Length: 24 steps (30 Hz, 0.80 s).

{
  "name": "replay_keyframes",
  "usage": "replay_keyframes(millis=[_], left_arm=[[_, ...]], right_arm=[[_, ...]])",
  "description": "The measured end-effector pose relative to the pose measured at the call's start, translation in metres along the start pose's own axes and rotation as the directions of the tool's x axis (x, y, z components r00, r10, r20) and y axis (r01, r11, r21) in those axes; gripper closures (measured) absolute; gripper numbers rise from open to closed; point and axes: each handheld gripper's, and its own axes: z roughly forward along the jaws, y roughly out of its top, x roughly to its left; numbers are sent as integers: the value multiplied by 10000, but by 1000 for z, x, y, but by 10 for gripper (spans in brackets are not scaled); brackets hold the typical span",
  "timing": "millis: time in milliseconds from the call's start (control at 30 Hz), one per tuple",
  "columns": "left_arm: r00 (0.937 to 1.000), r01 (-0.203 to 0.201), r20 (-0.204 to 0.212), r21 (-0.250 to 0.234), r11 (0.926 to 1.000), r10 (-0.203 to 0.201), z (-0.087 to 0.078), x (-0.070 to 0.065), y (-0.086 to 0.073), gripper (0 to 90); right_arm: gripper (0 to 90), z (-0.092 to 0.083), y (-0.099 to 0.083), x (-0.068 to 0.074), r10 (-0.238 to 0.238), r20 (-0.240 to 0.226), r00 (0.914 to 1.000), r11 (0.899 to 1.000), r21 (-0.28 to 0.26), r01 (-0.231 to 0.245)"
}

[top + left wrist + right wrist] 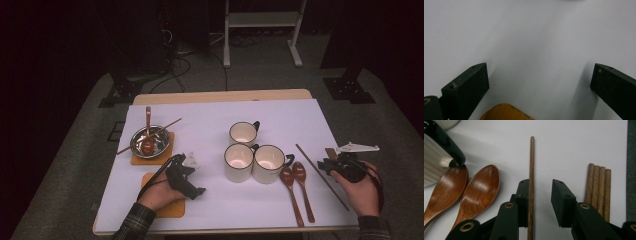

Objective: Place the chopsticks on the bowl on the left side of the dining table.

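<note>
My right gripper (327, 166) (541, 182) is low over the white sheet at the table's right side. It is open. A single wooden chopstick (531, 162) (312, 164) lies on the sheet between the jaws, against the left jaw, with a clear gap to the right jaw. A bundle of several chopsticks (597, 190) (330, 152) lies just outside the right jaw. My left gripper (192, 176) (540, 67) is open wide over bare white sheet, with an orange coaster (506, 113) (172, 207) under its base.
Two wooden spoons (296, 186) (477, 192) lie left of the single chopstick. Three white mugs (252, 160) stand mid-table; one mug's dark handle (447, 143) overhangs a spoon. At the left, a metal bowl (160, 141) with a spoon and a chopstick sits on another coaster.
</note>
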Motion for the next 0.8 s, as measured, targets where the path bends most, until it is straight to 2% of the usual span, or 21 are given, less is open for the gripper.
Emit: replay_keyframes(millis=[800], left_arm=[[10000, 8, -8, 6, 10000, -8, 0, 0, 0, 8]], right_arm=[[684, -11, -26, 4, -39, -34, 10000, 9983, 575, 41]])
